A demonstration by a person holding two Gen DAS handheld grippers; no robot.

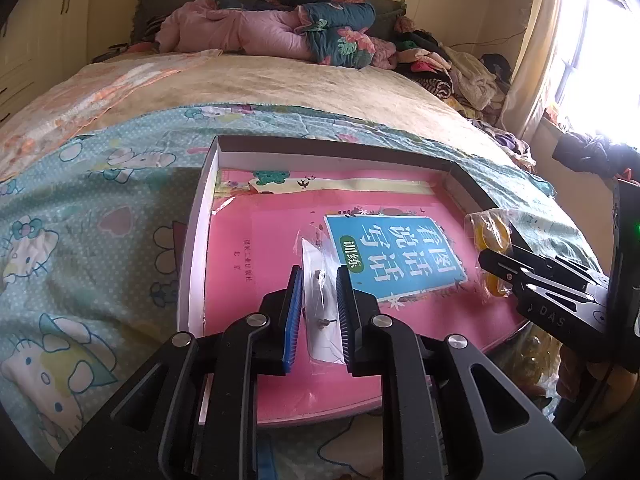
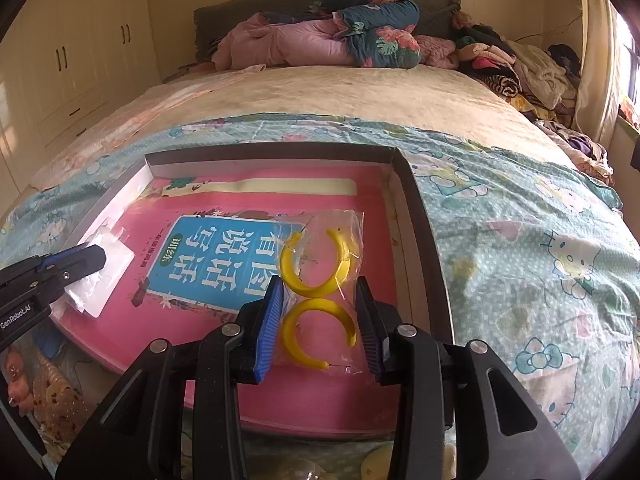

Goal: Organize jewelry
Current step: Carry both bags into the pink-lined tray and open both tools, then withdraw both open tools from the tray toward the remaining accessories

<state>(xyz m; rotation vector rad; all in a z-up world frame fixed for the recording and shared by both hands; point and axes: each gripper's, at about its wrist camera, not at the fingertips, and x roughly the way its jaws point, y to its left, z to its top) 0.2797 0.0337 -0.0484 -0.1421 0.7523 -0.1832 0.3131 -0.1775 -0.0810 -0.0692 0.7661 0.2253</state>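
Note:
A shallow box (image 1: 192, 264) (image 2: 424, 216) lies on the bed with a pink book (image 1: 256, 264) (image 2: 224, 344) inside. My left gripper (image 1: 318, 280) is shut on a clear packet with small earrings on a white card (image 1: 322, 312), held over the book; the packet also shows in the right wrist view (image 2: 108, 280). My right gripper (image 2: 320, 292) is shut on a clear bag with two yellow hoop earrings (image 2: 316, 272), over the book's right side. In the left wrist view the bag (image 1: 488, 236) hangs from the right gripper (image 1: 492, 264).
A Hello Kitty sheet (image 1: 80, 216) (image 2: 540, 248) covers the near bed. Pink and floral quilts (image 1: 280, 28) (image 2: 340, 40) and clothes (image 2: 520, 68) pile at the headboard. Wardrobes (image 2: 80, 52) stand left, a window (image 1: 600, 60) right. More bagged items (image 2: 52, 392) lie below the box's near edge.

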